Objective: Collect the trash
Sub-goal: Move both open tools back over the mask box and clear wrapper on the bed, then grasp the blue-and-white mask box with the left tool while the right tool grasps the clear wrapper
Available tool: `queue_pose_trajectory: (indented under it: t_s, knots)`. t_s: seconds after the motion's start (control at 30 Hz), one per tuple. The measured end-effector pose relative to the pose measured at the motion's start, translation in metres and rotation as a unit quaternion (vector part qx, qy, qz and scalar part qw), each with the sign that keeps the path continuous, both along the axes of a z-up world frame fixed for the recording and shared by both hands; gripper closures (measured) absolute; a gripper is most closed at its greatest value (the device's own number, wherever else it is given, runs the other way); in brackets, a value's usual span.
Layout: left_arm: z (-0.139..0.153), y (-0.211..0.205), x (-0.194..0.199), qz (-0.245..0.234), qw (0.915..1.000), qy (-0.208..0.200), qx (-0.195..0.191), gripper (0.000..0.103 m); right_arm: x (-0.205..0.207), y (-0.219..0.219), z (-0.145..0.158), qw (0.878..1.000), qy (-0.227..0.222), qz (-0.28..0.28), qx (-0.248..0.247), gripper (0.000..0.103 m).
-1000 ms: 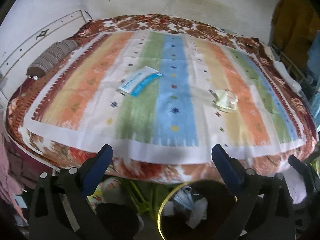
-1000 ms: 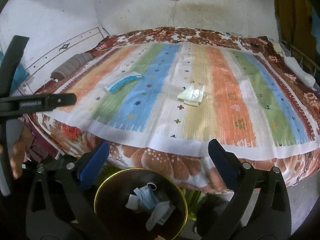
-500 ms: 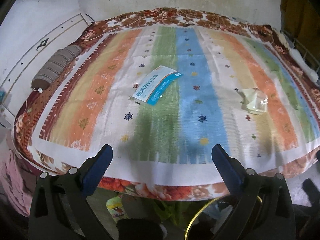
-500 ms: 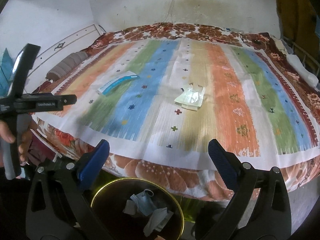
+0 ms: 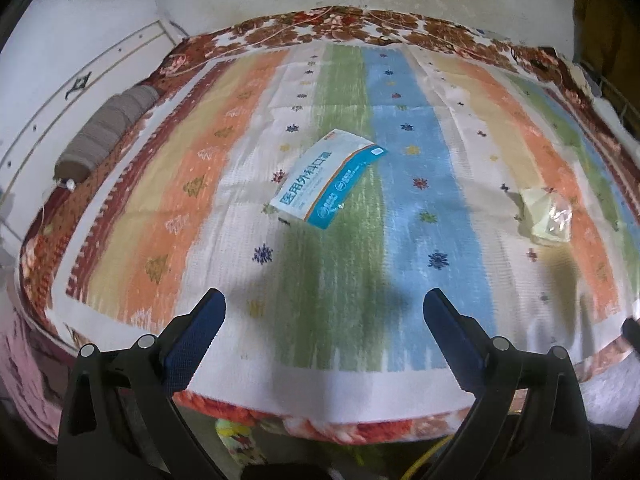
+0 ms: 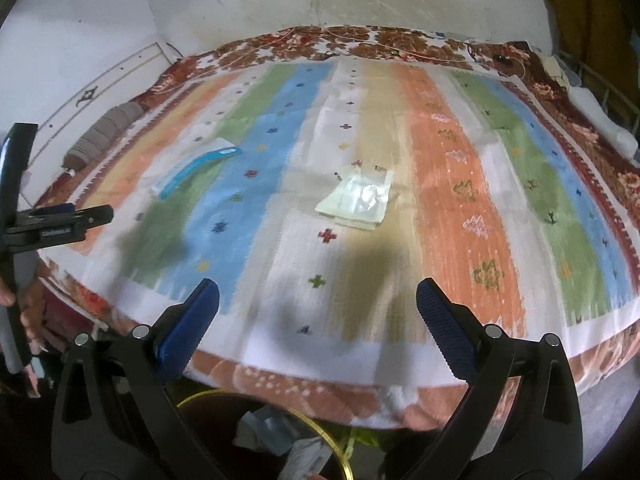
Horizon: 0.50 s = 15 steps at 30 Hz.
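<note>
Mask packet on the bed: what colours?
White with blue band and thin orange stripe; clearest in left wrist view.

Trash bin (image 6: 280, 436) mostly hidden below bed edge, contents blurred, packet (image 5: 326, 178) print unreadable

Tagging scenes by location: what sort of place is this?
Likely a home bedroom: a bed with a striped cover over a floral blanket, a bolster pillow by the wall, a trash bin at its foot.

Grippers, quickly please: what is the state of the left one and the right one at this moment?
Left gripper: open, holding nothing, above the striped cloth.
Right gripper: open, holding nothing.
</note>
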State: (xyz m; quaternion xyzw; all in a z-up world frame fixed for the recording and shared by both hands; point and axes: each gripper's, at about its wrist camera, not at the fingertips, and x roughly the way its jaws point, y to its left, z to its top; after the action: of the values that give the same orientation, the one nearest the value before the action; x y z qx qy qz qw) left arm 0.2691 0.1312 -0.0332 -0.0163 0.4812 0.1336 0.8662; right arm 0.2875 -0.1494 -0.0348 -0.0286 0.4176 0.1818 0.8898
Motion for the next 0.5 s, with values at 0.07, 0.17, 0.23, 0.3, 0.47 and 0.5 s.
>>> queue_pose_trajectory:
  t_s: [0.07, 0.17, 0.23, 0.3, 0.47, 0.5]
  knots:
    - [-0.012, 0.001, 0.007, -0.004, 0.9995, 0.009, 0.031, 0.006, 0.01, 0.0, -0.002, 1.0, 0.006, -0.005, 0.009, 0.009]
    - [-0.03, 0.004, 0.017, -0.008, 0.998, 0.026, 0.056, 0.006, 0.024, -0.002, -0.006, 1.0, 0.014, -0.014, 0.022, 0.009]
    - [-0.036, 0.01, 0.023, -0.003, 0.9975, 0.026, 0.066, 0.006, 0.033, -0.001, -0.01, 1.0, 0.011, -0.018, 0.012, 0.009]
    - [-0.041, 0.015, 0.03, 0.001, 0.997, 0.023, 0.073, 0.006, 0.045, 0.0, -0.016, 1.0, 0.01, -0.022, 0.002, 0.009]
    - [-0.055, 0.02, 0.05, 0.006, 0.9958, 0.018, 0.089, 0.006, 0.068, 0.003, -0.026, 0.999, 0.03, -0.031, 0.008, 0.009]
    - [-0.057, 0.021, 0.054, 0.006, 0.9953, 0.017, 0.095, 0.006, 0.073, 0.004, -0.028, 0.999, 0.029, -0.03, 0.005, 0.009]
